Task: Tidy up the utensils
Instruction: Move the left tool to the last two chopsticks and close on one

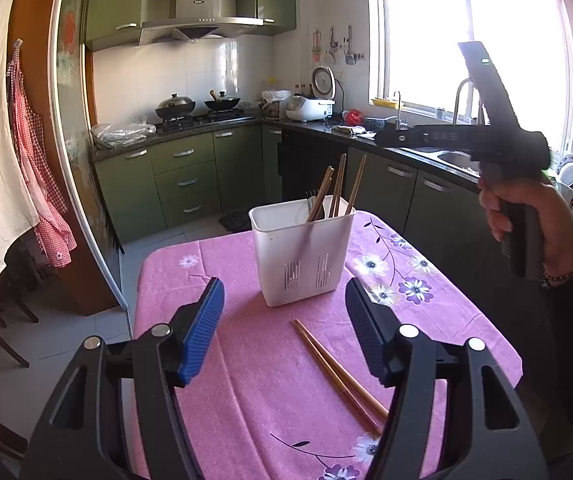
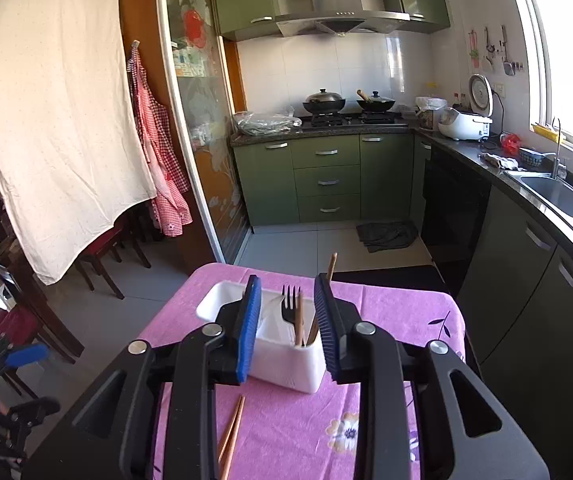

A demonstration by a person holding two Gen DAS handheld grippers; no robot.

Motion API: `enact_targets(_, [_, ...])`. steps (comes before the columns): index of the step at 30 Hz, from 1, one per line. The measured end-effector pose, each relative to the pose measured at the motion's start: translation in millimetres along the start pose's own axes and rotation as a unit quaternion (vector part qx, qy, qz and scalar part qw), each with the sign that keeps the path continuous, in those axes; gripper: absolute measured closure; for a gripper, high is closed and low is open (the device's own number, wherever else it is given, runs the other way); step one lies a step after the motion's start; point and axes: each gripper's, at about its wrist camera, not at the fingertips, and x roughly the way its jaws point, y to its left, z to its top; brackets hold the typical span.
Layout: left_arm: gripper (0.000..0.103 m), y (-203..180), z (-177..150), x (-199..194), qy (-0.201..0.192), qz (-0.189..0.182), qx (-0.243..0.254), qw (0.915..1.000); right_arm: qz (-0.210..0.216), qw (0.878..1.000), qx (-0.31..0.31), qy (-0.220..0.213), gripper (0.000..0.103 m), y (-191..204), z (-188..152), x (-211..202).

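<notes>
Chopsticks (image 1: 340, 376), a loose wooden pair, lie side by side on the pink flowered cloth of the bench (image 1: 246, 400), just in front of the white utensil holder (image 1: 302, 252) and slanting toward the near right corner; in the left wrist view they run under the right-hand finger of the left gripper (image 1: 284, 330), whose blue-padded fingers (image 1: 200, 330) stand released and wide apart, empty, low over the cloth; nothing lies between those fingers and the pair except bare cloth.

The holder stands upright near the middle of the bench, with slots in its lower front wall; more wooden chopsticks (image 1: 338, 186) lean out of it, and a dark fork (image 2: 290, 304) stands beside them, tines up.

The right gripper (image 2: 288, 322) hangs above the holder, its fingers (image 2: 248, 328) released with a clear gap and holding nothing; the fork and the standing chopsticks show through that gap; the holder's rim sits directly below the fingers. In the left wrist view the right gripper's black body shows high at the right, gripped by the right hand (image 1: 534, 216).

Beyond the bench are green kitchen cabinets (image 2: 326, 180), a stove with two lidded woks (image 2: 324, 102), a rice cooker (image 2: 466, 120), a steel sink (image 2: 562, 194) under a bright window, and a red checked apron (image 2: 158, 152) hanging by a white sheet (image 2: 54, 120).
</notes>
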Motion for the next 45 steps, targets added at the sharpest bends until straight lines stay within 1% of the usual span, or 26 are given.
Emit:
enact_targets(1, [0.04, -2, -2, 6, 0.012, -0.004, -0.004, 0.9999, 0.003, 1.0, -0.004, 0.003, 0.067, 2, -12, -9])
enact_targets(3, [0.04, -6, -8, 24, 0.047, -0.011, -0.018, 0.9987, -0.001, 1.0, -0.011, 0.016, 0.067, 4, -40, -19])
enact_targets(6, [0.04, -12, -20, 63, 0.117, -0.019, -0.038, 0.9922, -0.011, 0.999, -0.012, 0.05, 0.067, 2, -86, -20])
enact_targets(8, [0.041, -16, -31, 91, 0.162, -0.024, -0.055, 0.985, -0.012, 0.997, 0.0, 0.074, 0.067, -6, -116, -16])
enact_targets(11, [0.041, -21, -46, 126, 0.216, -0.037, -0.078, 0.9725, -0.015, 0.995, 0.026, 0.1, 0.067, -26, -149, -11])
enact_targets(13, [0.048, -22, -54, 146, 0.245, -0.035, -0.092, 0.9646, -0.016, 0.993, 0.044, 0.108, 0.067, -39, -162, -11])
enact_targets(14, [0.049, -22, -57, 154, 0.255, -0.031, -0.098, 0.9615, -0.017, 0.993, 0.051, 0.11, 0.067, -46, -166, -12])
enact_targets(19, [0.063, -24, -67, 181, 0.289, -0.011, -0.11, 0.9509, -0.012, 0.992, 0.06, 0.111, 0.066, -58, -175, -15])
enact_targets(23, [0.069, -29, -71, 193, 0.303, 0.006, -0.106, 0.9471, -0.001, 0.992, 0.06, 0.113, 0.065, -55, -171, -11])
enact_targets(25, [0.078, -31, -72, 199, 0.311, 0.014, -0.103, 0.9447, 0.004, 0.992, 0.062, 0.112, 0.065, -55, -171, -11])
enact_targets(26, [0.08, -31, -73, 201, 0.316, 0.015, -0.103, 0.9431, 0.007, 0.992, 0.064, 0.112, 0.064, -55, -171, -10])
enact_targets(35, [0.08, -35, -75, 216, 0.336, 0.033, -0.092, 0.9369, 0.013, 0.991, 0.067, 0.113, 0.064, -55, -171, -12])
enact_targets(38, [0.081, -37, -77, 223, 0.346, 0.036, -0.091, 0.933, 0.017, 0.991, 0.07, 0.114, 0.063, -56, -171, -12])
enact_targets(42, [0.082, -43, -75, 229, 0.349, 0.046, -0.084, 0.9322, 0.019, 0.991, 0.072, 0.115, 0.063, -56, -172, -12])
enact_targets(45, [0.082, -47, -73, 232, 0.348, 0.051, -0.079, 0.9328, 0.021, 0.99, 0.073, 0.116, 0.06, -56, -173, -11])
